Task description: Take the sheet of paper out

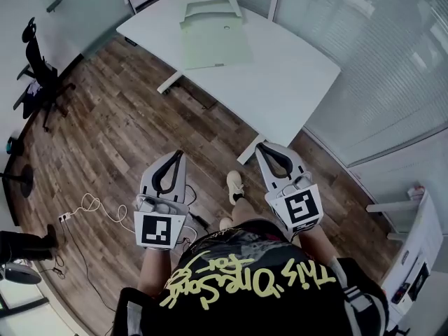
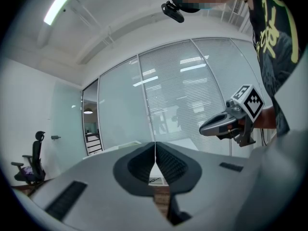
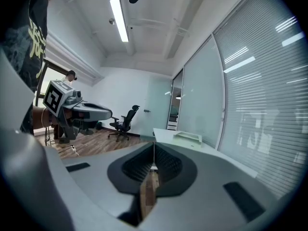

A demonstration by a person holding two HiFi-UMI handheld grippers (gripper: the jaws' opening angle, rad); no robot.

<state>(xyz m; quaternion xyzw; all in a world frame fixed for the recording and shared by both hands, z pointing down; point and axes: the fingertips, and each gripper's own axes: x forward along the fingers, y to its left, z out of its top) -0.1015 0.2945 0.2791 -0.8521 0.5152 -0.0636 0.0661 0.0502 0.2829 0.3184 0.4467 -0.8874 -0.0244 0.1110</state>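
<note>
A pale green folder lies on the white table far ahead, with a light paper tray just behind it. The right gripper view shows that tray on the table's far part. Both grippers are held level over the wooden floor, well short of the table. My left gripper is shut with nothing between its jaws, and my right gripper is shut and empty too. Each gripper view shows the other gripper off to the side: the right gripper, the left gripper.
A black office chair stands at the left by the wall. A power strip with white cable lies on the floor left of my feet. Glass partitions with blinds run along the right behind the table. A white shelf unit stands at the far right.
</note>
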